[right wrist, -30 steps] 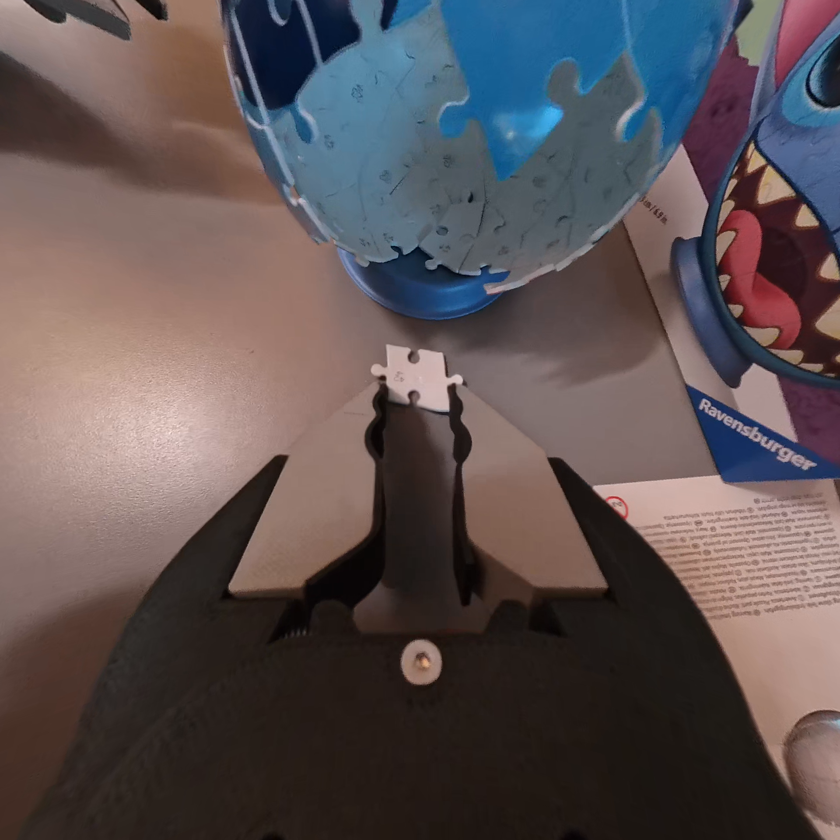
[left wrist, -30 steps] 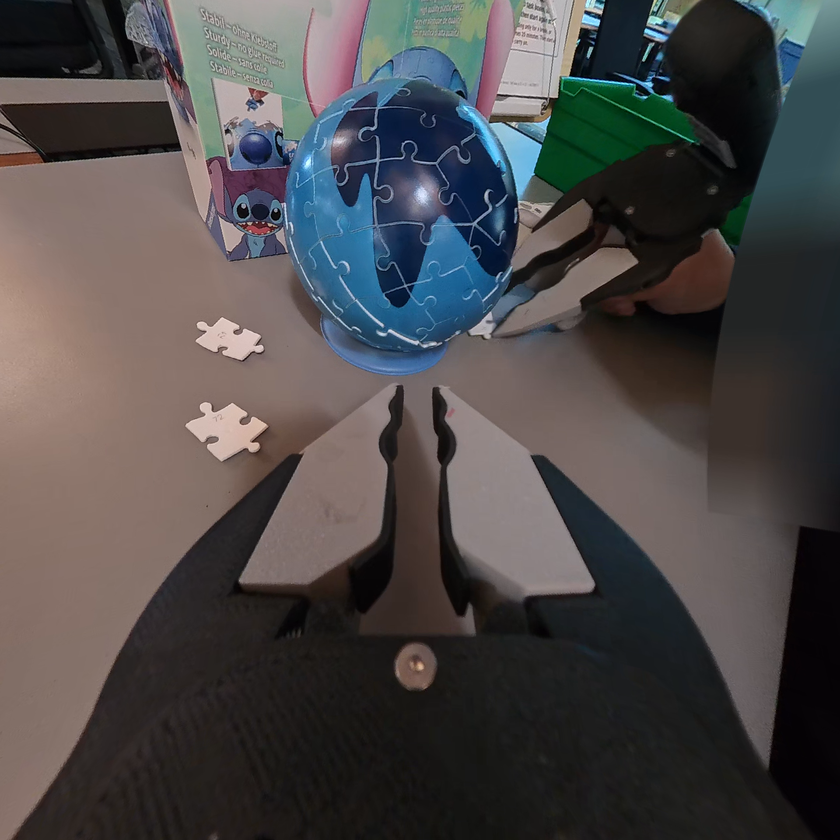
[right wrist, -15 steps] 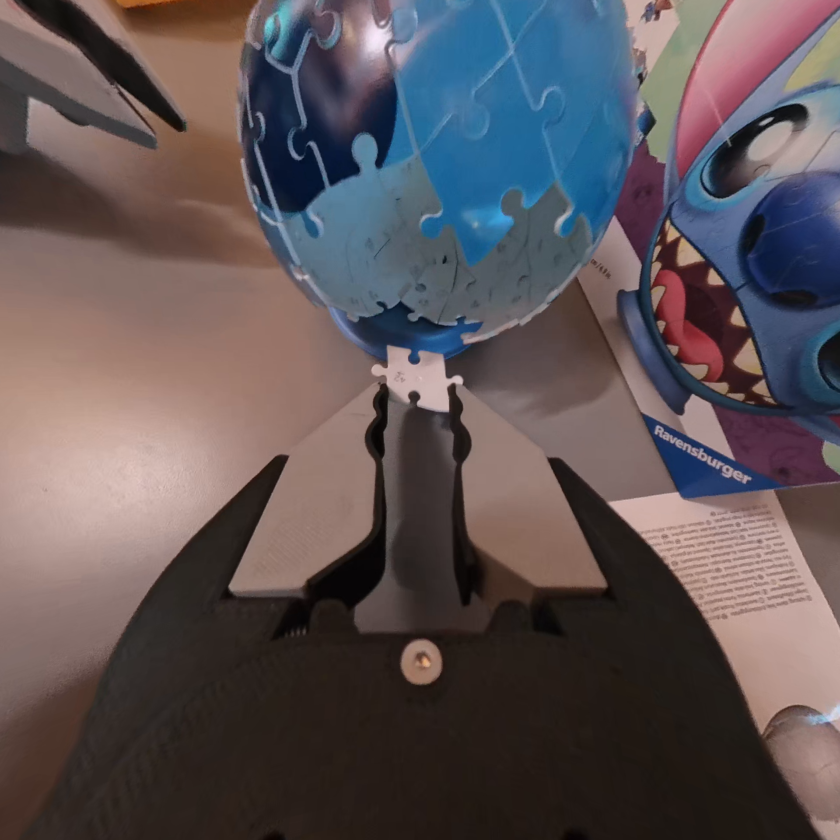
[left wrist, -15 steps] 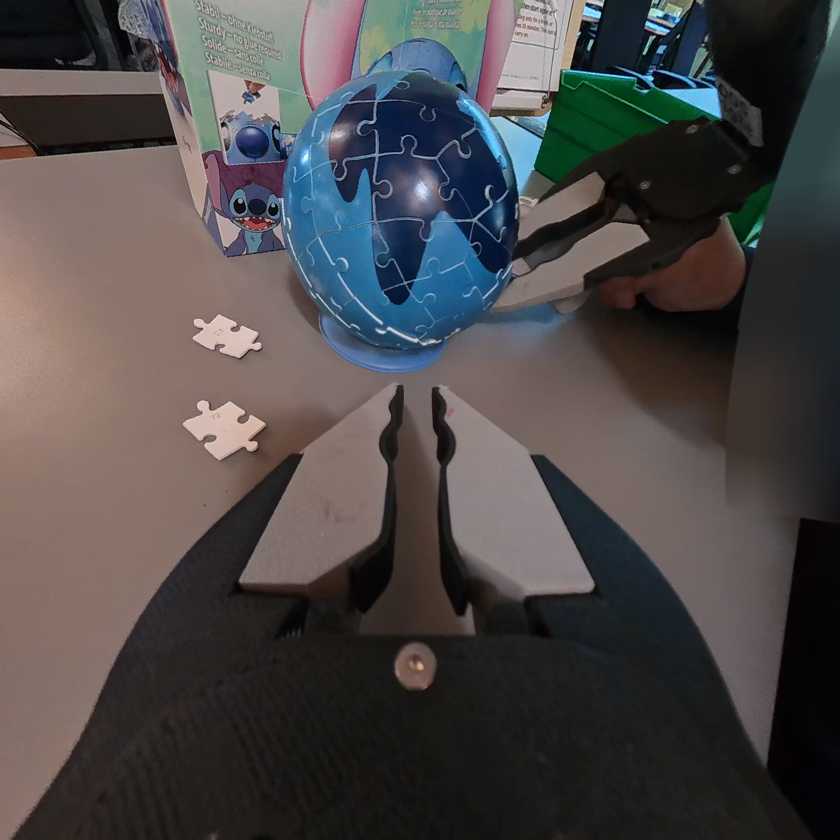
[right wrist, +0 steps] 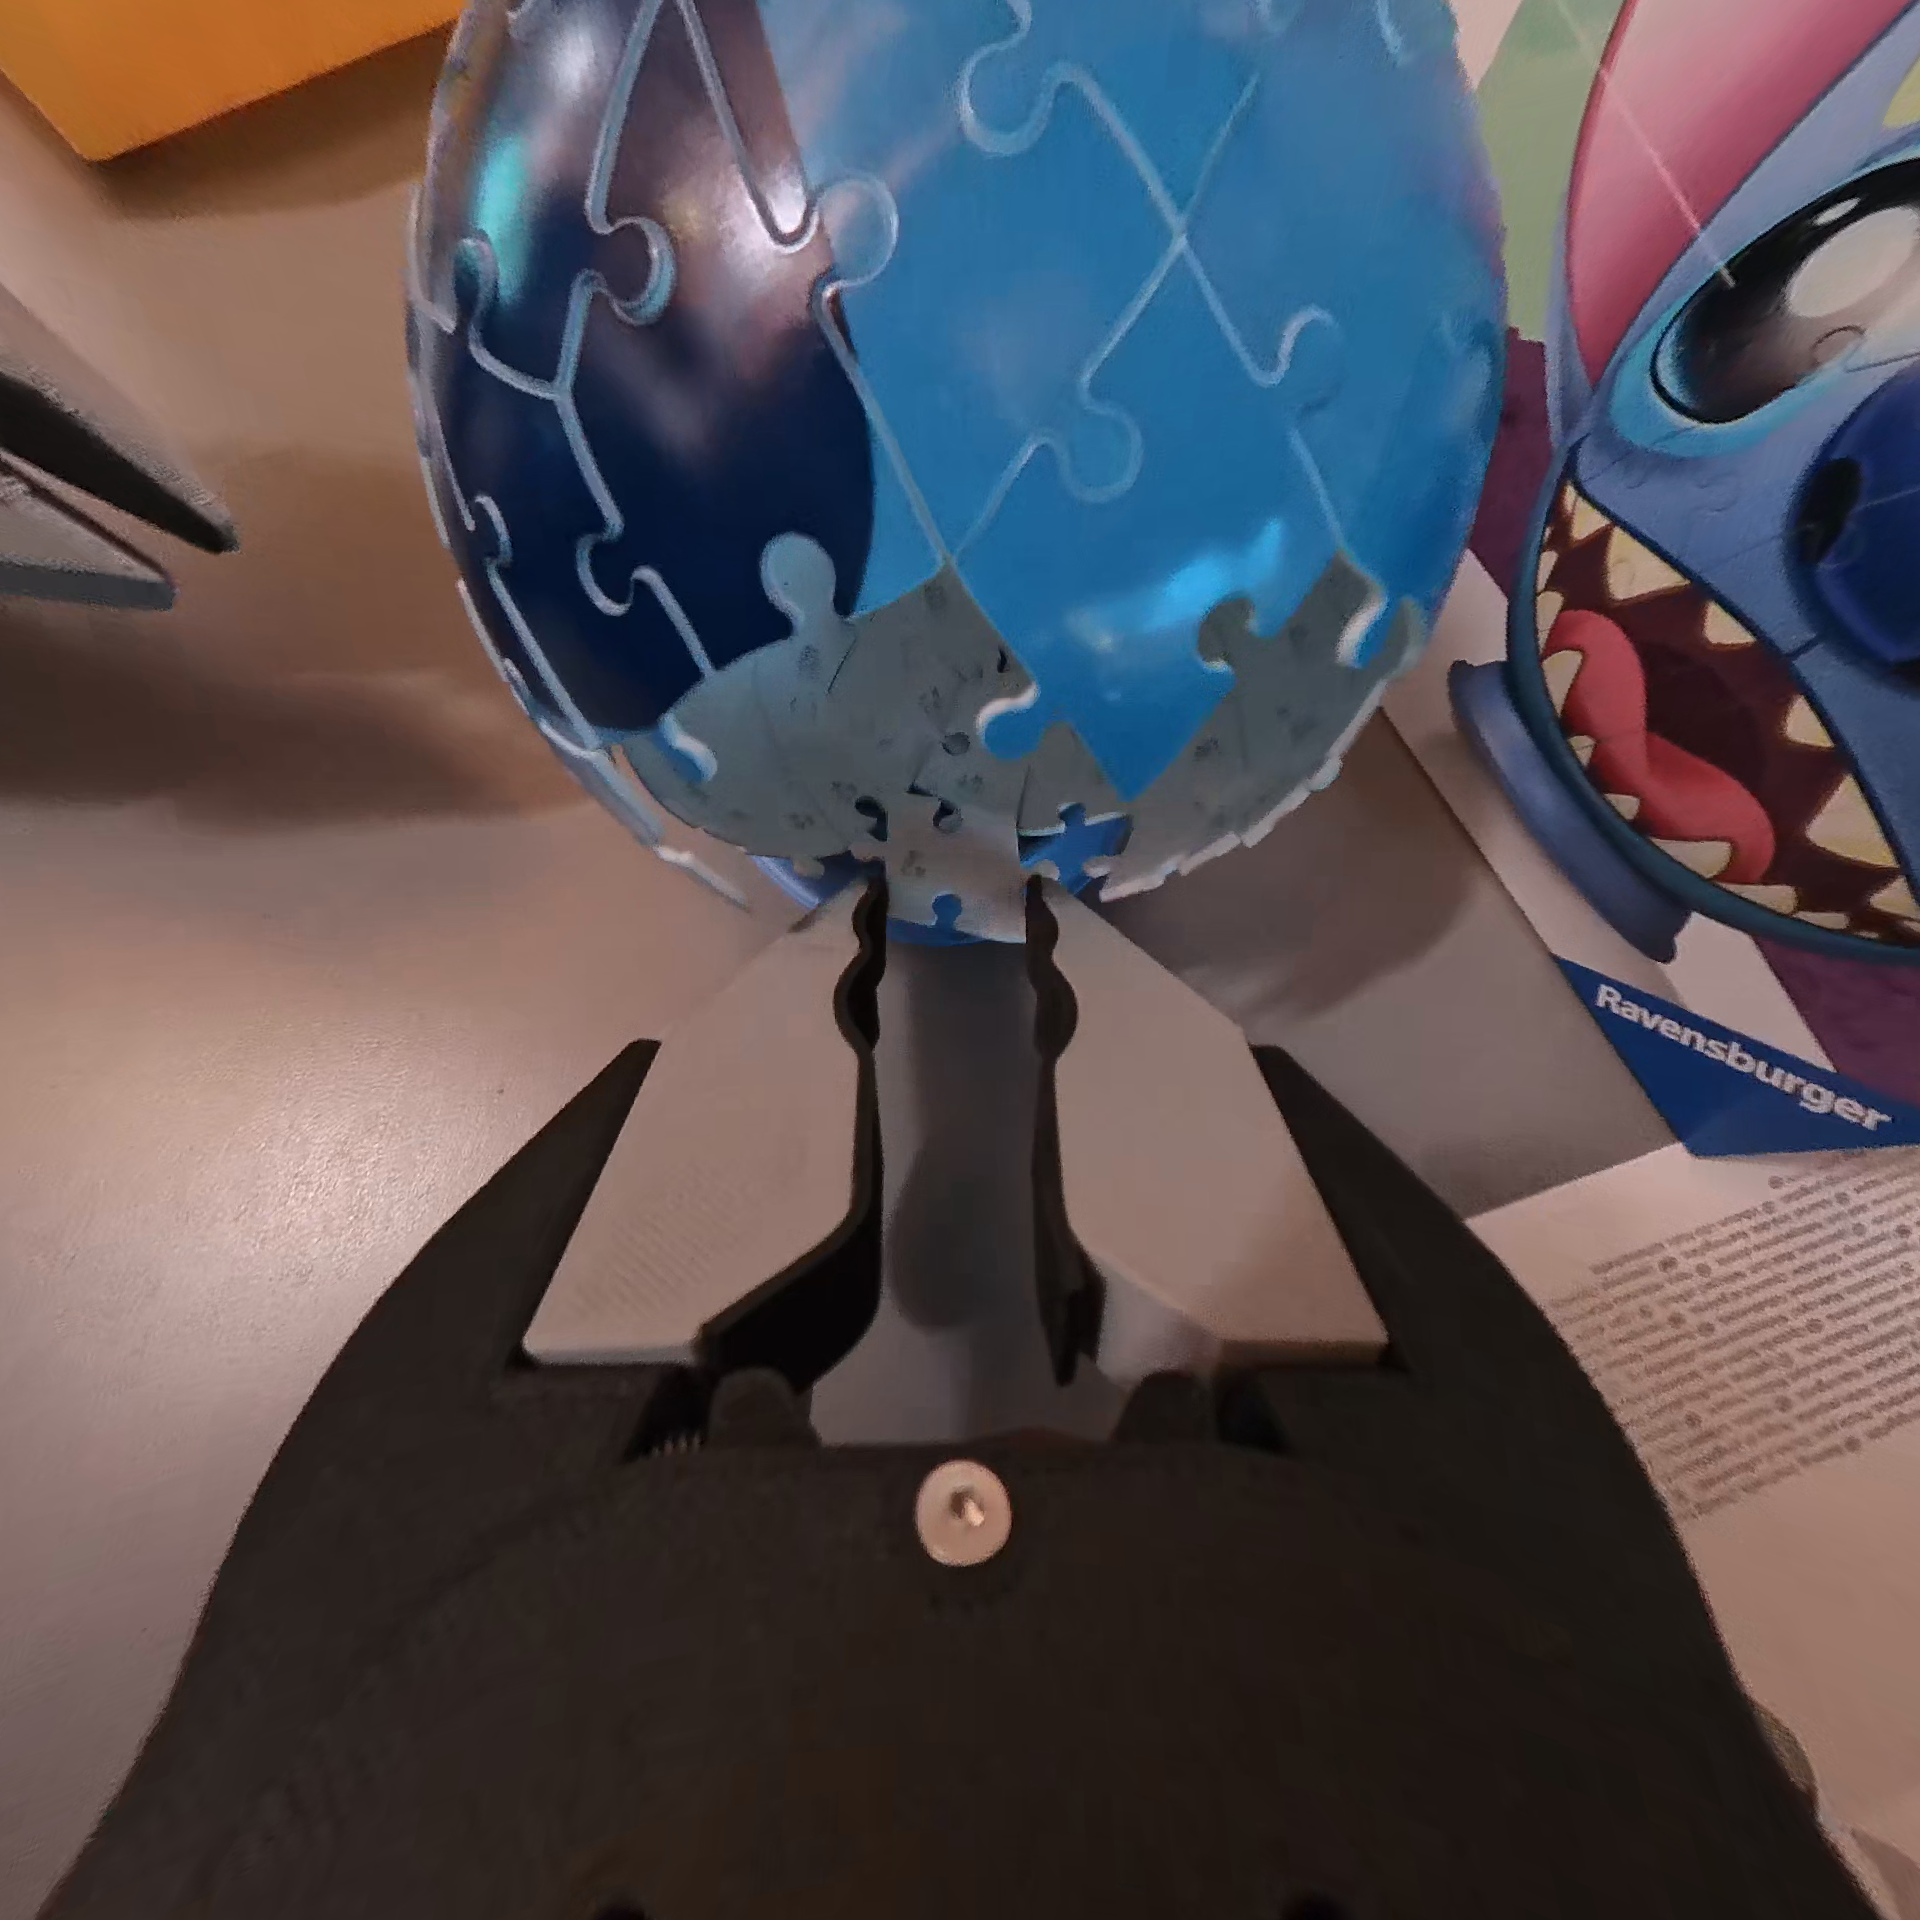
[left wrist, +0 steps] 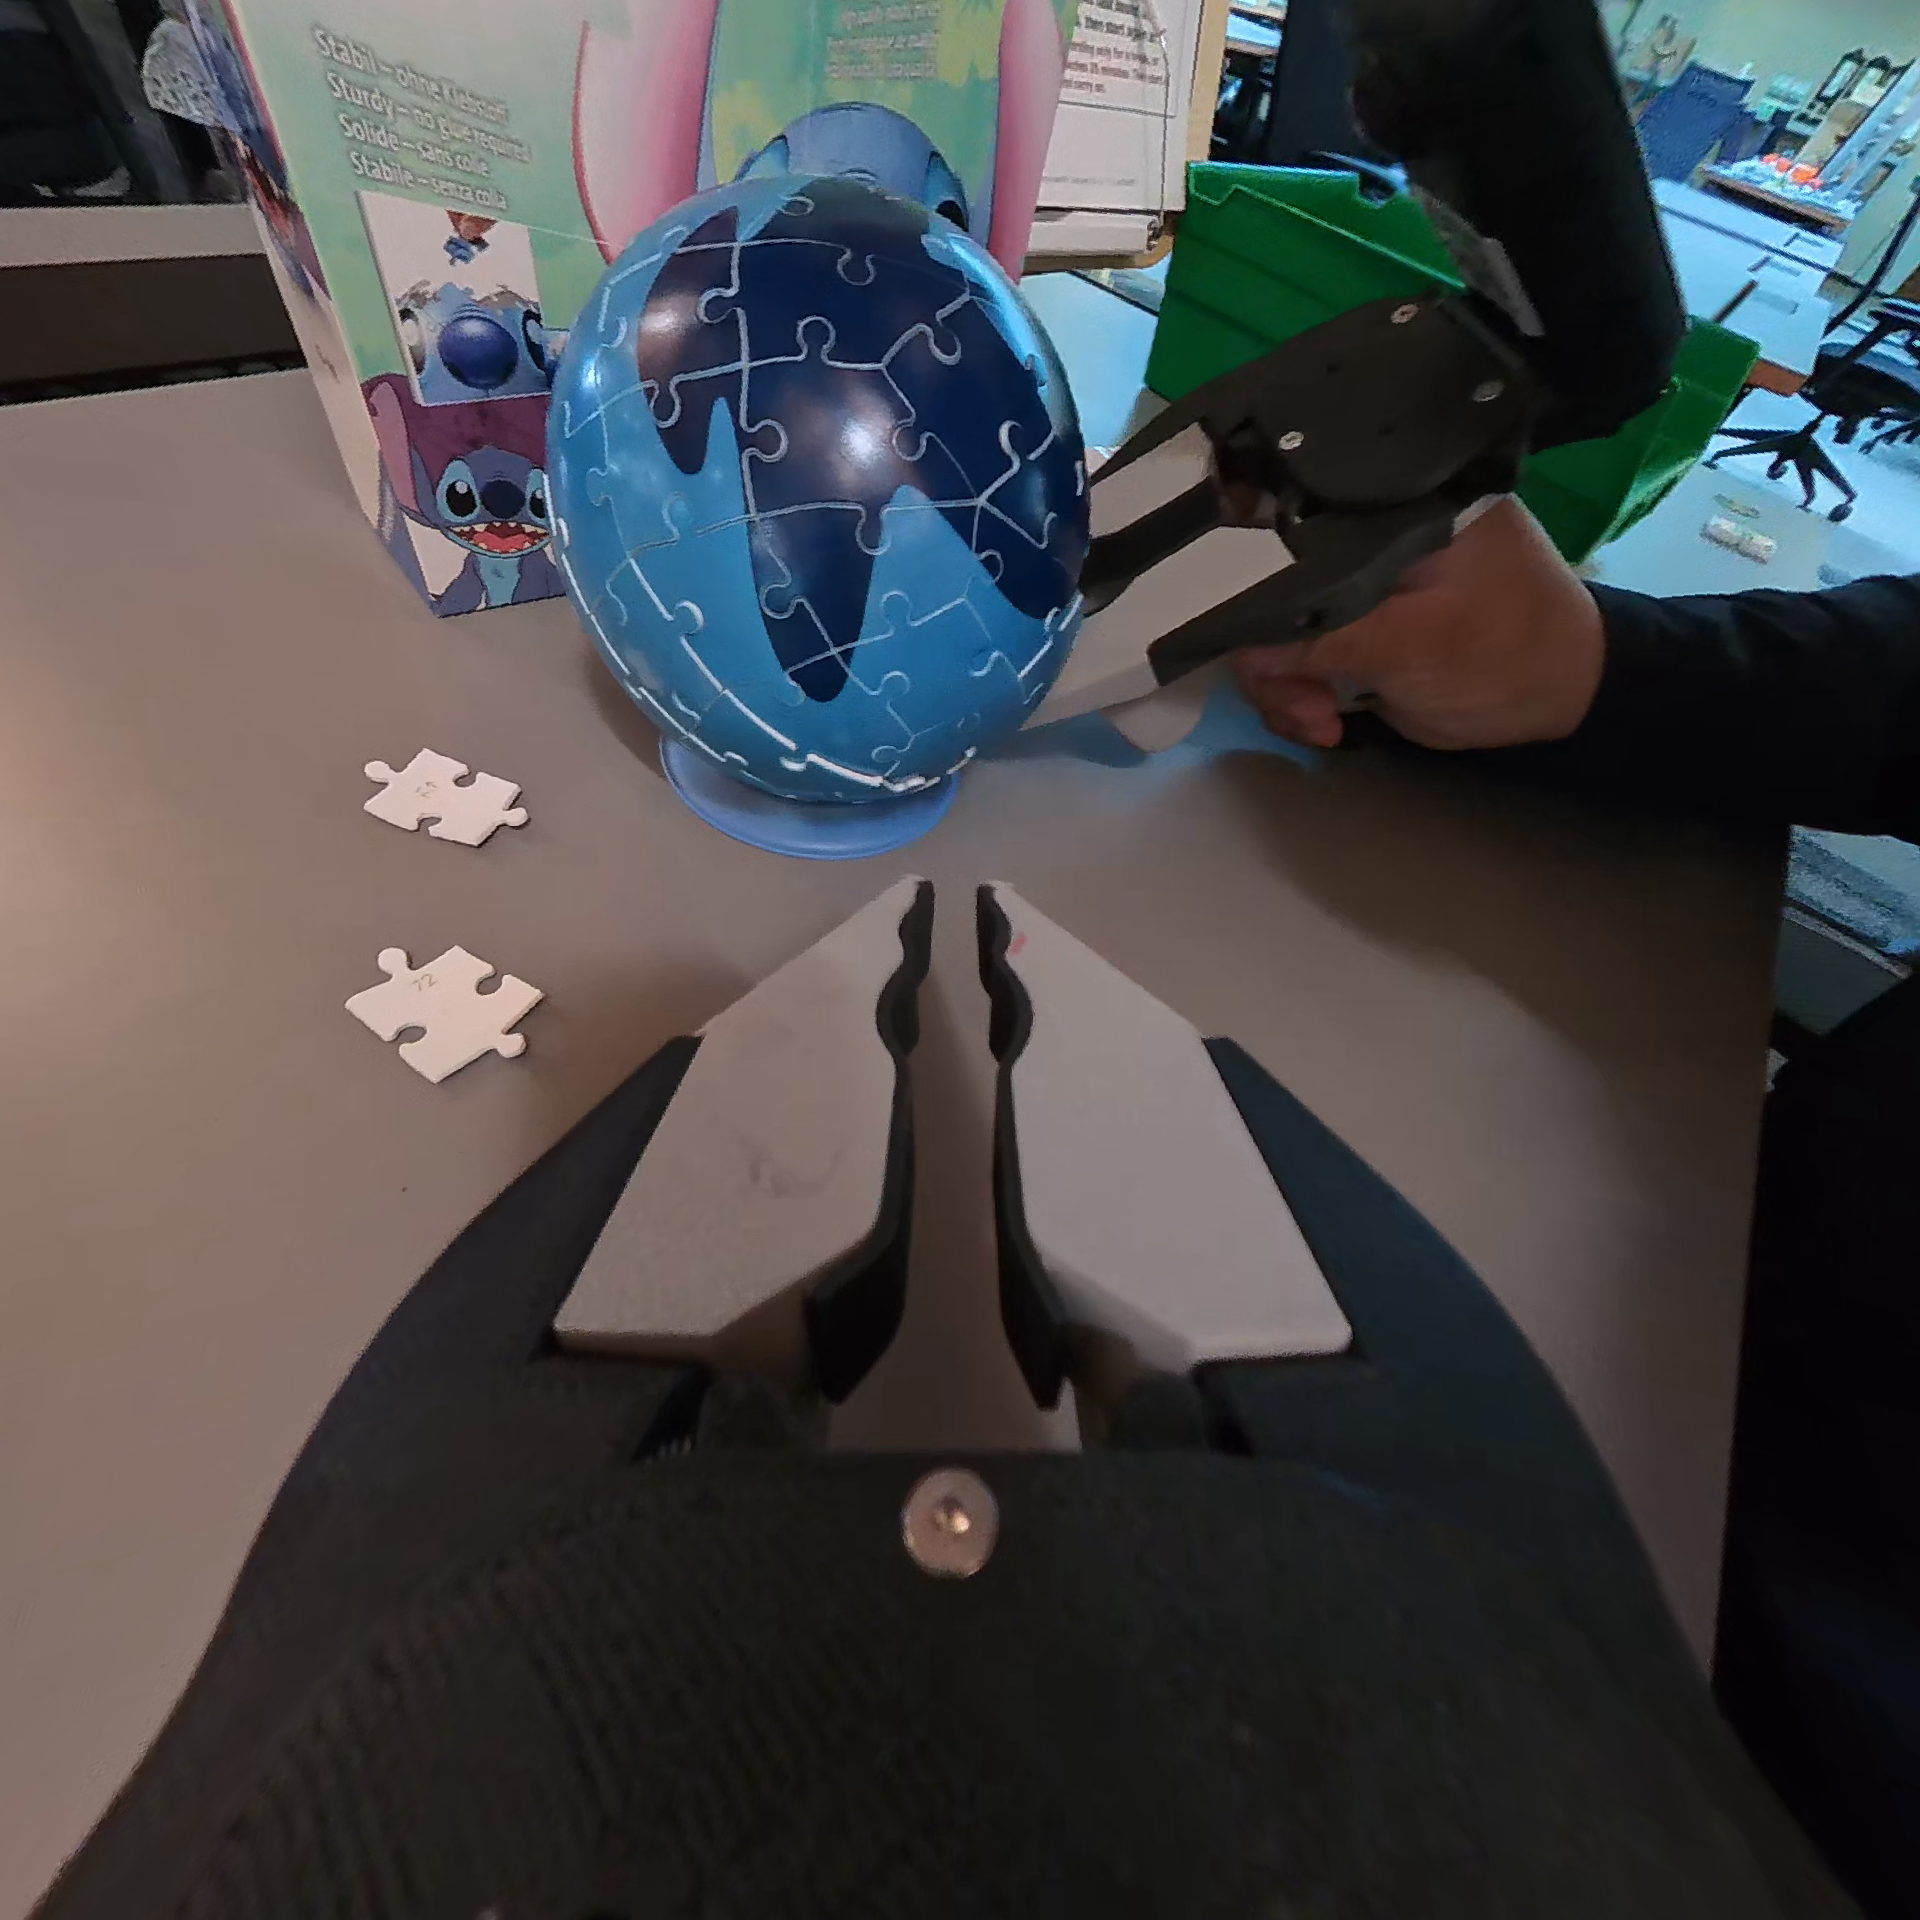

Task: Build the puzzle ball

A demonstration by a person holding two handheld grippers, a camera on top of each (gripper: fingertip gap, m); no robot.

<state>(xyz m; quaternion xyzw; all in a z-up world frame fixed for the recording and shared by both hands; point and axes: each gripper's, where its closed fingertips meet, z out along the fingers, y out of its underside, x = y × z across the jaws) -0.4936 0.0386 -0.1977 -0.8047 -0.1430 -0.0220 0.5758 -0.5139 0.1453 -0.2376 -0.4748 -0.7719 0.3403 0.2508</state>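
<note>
Right gripper [right wrist: 954,894] pinching puzzle piece [right wrist: 951,868] at puzzle ball [right wrist: 1039,364] gap; left gripper [left wrist: 954,896] slightly spread, empty.

Writing noted, wording not reproduced.
- Puzzle box [left wrist: 436,208], beyond left gripper [left wrist: 954,894], up-left: stacked slogan lines printed on side panel.
- Farther loose piece [left wrist: 445,798] and nearer loose piece [left wrist: 442,1010], left of its tips: small number marked on each white back.
- Box front [right wrist: 1745,1070], right of right gripper [right wrist: 951,894]: brand mark on blue corner band.
- Leaflet [right wrist: 1714,1330], lower right: fine print.
- Held piece [right wrist: 951,868], clamped between tips: tiny mark, illegible.
</note>
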